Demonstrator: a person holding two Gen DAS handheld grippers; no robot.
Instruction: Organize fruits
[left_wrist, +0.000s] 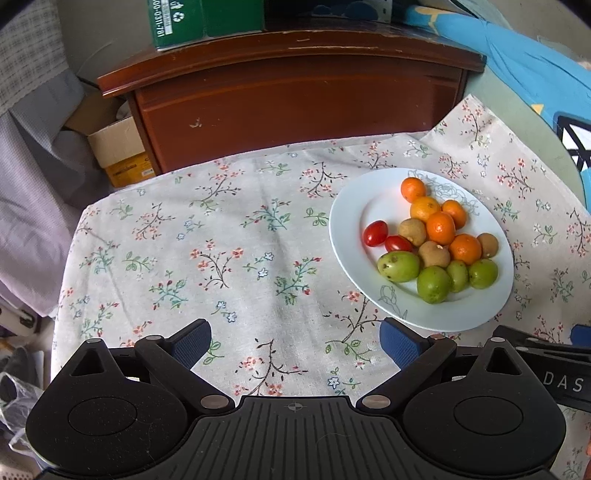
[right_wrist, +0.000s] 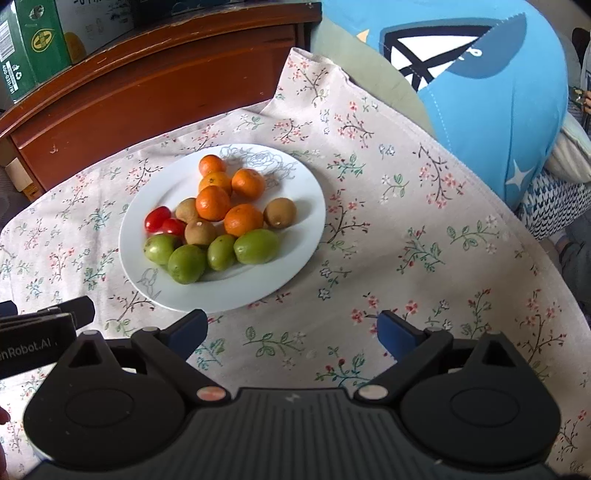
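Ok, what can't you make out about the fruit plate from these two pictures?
- Plate middle: covered by piled fruit in both wrist views.
- Red tomatoes: the nearer one is partly behind a green fruit in the right view.
- Brown fruits: too small to name the kind.
- Where sorted fruit should go: no second container shows.
- Box: cut off by the top edge, left view.

Left of the plate (left_wrist: 343, 236) you have a wide stretch of bare cloth (left_wrist: 221, 258) to pass over. Right of the plate the cloth is free too. Behind the plate, the wooden cabinet (left_wrist: 295, 107) and the blue cushion (right_wrist: 498, 122) wall you in.
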